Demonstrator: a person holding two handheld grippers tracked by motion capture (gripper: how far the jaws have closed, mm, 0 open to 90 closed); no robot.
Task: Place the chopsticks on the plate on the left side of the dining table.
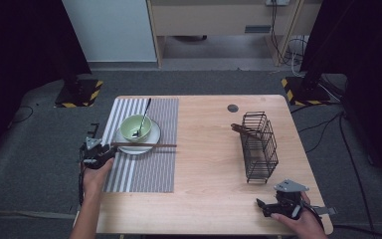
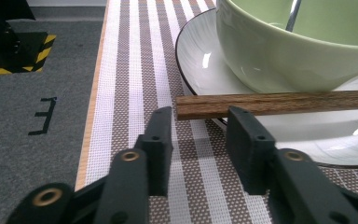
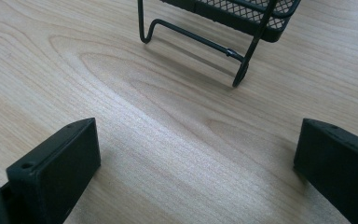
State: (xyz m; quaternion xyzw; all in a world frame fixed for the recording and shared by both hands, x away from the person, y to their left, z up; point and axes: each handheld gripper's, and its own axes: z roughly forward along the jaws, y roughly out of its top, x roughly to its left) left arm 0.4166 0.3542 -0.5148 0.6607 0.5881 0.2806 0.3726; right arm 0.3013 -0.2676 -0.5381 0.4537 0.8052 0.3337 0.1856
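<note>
Beside the white plate (image 1: pixel 138 141), wooden chopsticks (image 2: pixel 279 103) lying across its near rim, left gripper (image 2: pixel 199 122) jaws partly apart, chopstick tips between them, pads not pressing, right gripper (image 1: pixel 261 205) wide open, empty, near the wire basket (image 1: pixel 258 145).

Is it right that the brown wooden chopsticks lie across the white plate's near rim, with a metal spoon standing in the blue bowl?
Not quite: the bowl is pale green, not blue, as the high view and the left gripper view both show. The rest holds: the brown wooden chopsticks lie across the white plate at its near rim, and a metal spoon stands in the bowl.
</note>
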